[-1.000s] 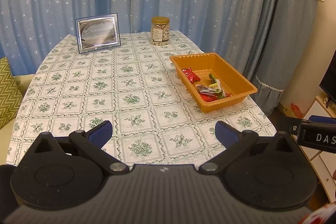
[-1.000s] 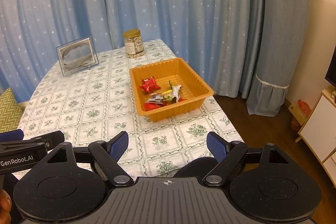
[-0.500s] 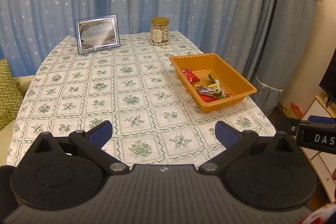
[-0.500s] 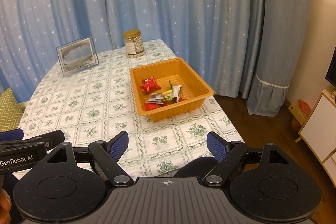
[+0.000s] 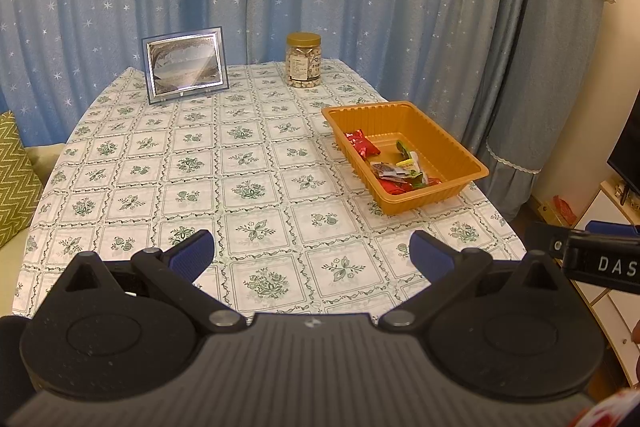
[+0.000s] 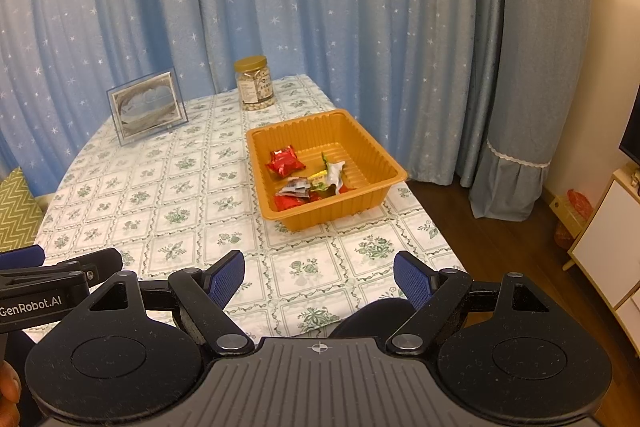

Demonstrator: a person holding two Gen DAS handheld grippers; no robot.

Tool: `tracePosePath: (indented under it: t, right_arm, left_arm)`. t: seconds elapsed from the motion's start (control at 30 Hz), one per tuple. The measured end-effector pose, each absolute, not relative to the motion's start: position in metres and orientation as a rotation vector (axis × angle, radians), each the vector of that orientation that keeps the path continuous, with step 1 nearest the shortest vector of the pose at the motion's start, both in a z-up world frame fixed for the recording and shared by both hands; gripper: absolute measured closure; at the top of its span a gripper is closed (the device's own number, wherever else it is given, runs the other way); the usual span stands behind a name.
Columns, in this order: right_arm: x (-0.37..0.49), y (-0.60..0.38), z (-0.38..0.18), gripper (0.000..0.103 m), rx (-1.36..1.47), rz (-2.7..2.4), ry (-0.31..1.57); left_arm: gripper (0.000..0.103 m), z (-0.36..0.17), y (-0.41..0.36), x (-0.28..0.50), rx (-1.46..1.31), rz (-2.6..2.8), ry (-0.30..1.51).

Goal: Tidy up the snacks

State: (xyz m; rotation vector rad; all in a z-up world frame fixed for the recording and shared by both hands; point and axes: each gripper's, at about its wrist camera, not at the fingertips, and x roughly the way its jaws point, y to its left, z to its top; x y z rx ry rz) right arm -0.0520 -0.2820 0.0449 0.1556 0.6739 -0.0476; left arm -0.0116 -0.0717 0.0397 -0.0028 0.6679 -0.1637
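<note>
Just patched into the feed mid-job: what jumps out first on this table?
The orange tray near the table's right edge draws the eye, with bright snack packets heaped in its near half, a red one apart from the heap. At the far edge a gold-lidded jar and a picture frame stand upright before blue starred curtains. Both grippers, left and right, are open and empty over the near tablecloth.

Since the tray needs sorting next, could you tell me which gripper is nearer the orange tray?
Right. The right gripper faces the orange tray almost straight ahead, across a short stretch of tablecloth. The left gripper sits further over, with the tray ahead and off to its right.
</note>
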Motion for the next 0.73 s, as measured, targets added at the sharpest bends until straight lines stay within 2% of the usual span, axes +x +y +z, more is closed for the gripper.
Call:
tracePosePath:
  t: [0.73]
  right_arm:
    - [-0.0514, -0.2824, 0.0445, 0.022, 0.156, -0.049, 0.673]
  left_arm:
    - [0.000, 0.0402, -0.0730, -0.0127, 0.004, -0.168, 0.653]
